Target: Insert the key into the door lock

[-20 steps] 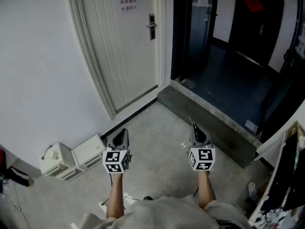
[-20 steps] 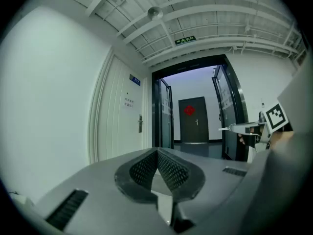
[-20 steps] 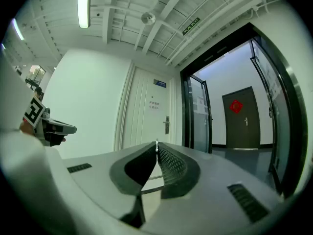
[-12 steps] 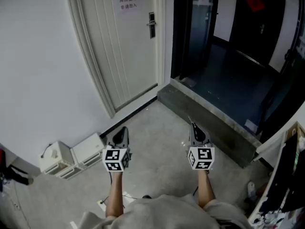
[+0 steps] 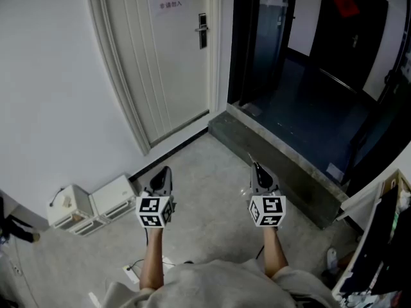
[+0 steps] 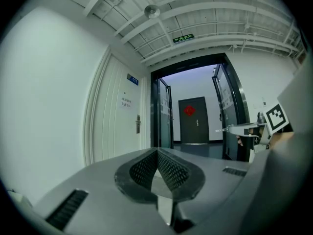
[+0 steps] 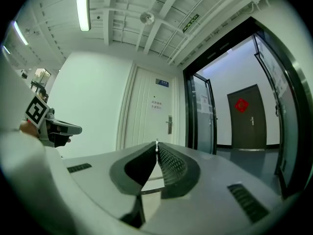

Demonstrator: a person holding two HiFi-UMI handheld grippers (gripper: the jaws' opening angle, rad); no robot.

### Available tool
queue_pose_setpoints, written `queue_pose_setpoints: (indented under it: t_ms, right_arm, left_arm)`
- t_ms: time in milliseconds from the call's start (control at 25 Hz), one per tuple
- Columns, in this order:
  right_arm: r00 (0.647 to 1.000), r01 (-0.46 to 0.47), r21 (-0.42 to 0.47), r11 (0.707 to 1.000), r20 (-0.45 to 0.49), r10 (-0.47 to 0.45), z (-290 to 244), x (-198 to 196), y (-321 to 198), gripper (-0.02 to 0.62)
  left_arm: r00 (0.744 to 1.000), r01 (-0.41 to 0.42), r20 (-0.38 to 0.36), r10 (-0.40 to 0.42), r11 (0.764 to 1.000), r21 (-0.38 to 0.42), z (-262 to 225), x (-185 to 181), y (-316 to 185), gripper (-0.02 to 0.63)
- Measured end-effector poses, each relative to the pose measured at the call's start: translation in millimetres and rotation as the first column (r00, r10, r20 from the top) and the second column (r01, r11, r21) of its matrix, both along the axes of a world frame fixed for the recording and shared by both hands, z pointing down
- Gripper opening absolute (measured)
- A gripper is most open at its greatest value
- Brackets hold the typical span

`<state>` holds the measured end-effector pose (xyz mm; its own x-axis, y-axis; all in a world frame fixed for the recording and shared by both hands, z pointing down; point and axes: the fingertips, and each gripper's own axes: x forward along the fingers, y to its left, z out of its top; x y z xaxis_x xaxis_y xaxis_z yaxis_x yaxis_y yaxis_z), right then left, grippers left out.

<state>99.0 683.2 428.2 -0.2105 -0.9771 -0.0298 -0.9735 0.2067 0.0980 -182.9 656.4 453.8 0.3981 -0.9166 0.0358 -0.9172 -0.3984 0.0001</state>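
White door [image 5: 173, 63], grey floor [image 5: 205, 191] slightly leftward in view

key [image 7: 156, 143]: thin metal tip, pinched in right gripper [image 7: 157, 152] jaws | door lock [image 5: 202, 31]: dark plate with lever, on pale door

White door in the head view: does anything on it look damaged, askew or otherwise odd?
Nothing stands out. The white door is shut, with its lock and its paper notice in place and no visible damage.
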Motion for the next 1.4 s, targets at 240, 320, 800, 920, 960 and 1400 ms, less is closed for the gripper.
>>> queue_pose_setpoints:
  t_ms: [240,320,800,920,960,1400]
  right_arm:
    - [1.000,0.016,-0.011,1.000,-0.008,-0.016,8,13,-16,0.029]
    - [1.000,0.020,-0.024,1.000,-0.007,-0.020,16,17,-21,0.029]
    - [0.999,0.012,-0.034,0.999,-0.040,-0.014,27,16,-95,0.029]
    - [0.999,0.003,-0.030,1.000,-0.033,-0.004,30,12,-131,0.029]
    - [0.999,0.000,-0.028,1.000,-0.033,-0.001,29,10,-145,0.029]
    - [0.998,-0.020,0.004,1.000,-0.064,0.020,-3,-29,-341,0.029]
  left_arm:
    - [1.000,0.008,0.009,-0.008,1.000,-0.019,11,15,-7,0.017]
    - [1.000,0.012,0.009,-0.011,1.000,-0.027,16,19,-11,0.017]
    - [1.000,0.016,-0.008,-0.017,0.998,-0.057,41,14,-82,0.017]
    - [1.000,-0.009,-0.005,0.009,0.999,-0.052,43,18,-123,0.017]
    - [1.000,-0.016,-0.007,0.016,0.999,-0.050,43,18,-139,0.017]
    - [0.997,-0.062,-0.037,0.061,0.998,-0.014,17,-8,-348,0.017]
